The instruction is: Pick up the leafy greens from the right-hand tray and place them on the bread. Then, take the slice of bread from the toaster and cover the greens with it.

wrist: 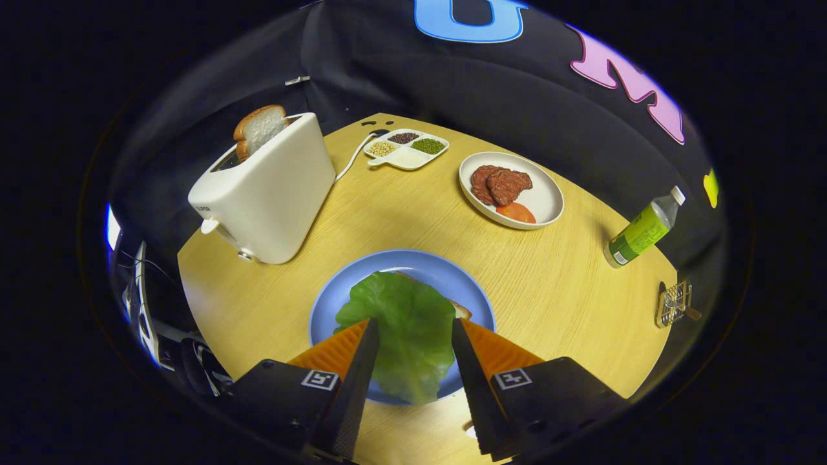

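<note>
1. I take the blue plate (336,303) as my landmark; it sits on the wooden counter (555,290) just ahead of the gripper (410,336).
2. My gripper has its two fingers (352,361) spread wide apart, one on each side of the plate's near half, and they pinch nothing.
3. The leafy greens (404,323) lie on the plate, showing in the gap between my fingers and covering most of the bread beneath.
4. I see just a brown corner of that bread (461,310) poking out at the right edge of the greens, on the plate.
5. Beyond the plate and to its left stands the white toaster (271,194), with a slice of bread (258,129) sticking up out of its slot.
6. Beyond the plate and to its right is a white plate (543,194) holding pieces of dark meat (499,184) and a tomato slice (515,212).
7. Farther back from the blue plate, between toaster and white plate, is a small divided dish (407,148) of grains.
8. Well to the right of the blue plate, a green-labelled bottle (643,229) stands near the counter edge.
</note>
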Action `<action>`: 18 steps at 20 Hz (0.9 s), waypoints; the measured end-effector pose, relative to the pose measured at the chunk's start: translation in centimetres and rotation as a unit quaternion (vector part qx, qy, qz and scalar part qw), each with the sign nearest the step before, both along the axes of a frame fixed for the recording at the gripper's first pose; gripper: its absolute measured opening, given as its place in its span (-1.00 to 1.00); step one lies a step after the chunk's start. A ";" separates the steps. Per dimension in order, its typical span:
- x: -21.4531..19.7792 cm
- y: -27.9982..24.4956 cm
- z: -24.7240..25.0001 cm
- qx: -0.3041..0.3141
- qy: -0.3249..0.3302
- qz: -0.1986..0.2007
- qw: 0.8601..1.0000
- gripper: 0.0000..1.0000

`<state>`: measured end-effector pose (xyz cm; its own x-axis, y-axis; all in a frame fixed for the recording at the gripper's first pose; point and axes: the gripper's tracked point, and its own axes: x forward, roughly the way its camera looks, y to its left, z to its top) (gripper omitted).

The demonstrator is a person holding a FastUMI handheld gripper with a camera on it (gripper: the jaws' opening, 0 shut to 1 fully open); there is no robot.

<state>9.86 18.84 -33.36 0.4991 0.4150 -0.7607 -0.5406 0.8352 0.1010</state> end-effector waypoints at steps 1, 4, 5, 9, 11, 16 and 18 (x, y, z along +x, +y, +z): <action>-0.1 0.0 0.8 0.005 -0.004 -0.003 1.000 0.44; -0.4 0.4 4.1 0.028 -0.026 -0.010 0.999 0.44; -0.4 0.6 5.5 0.036 -0.035 -0.010 0.999 0.44; 0.3 2.9 12.0 0.064 -0.078 -0.004 0.995 0.43; 0.6 5.2 15.5 0.085 -0.097 0.004 0.992 0.43; 1.0 12.3 21.6 0.123 -0.118 0.033 0.985 0.43; 1.4 15.0 22.2 0.125 -0.117 0.043 0.984 0.43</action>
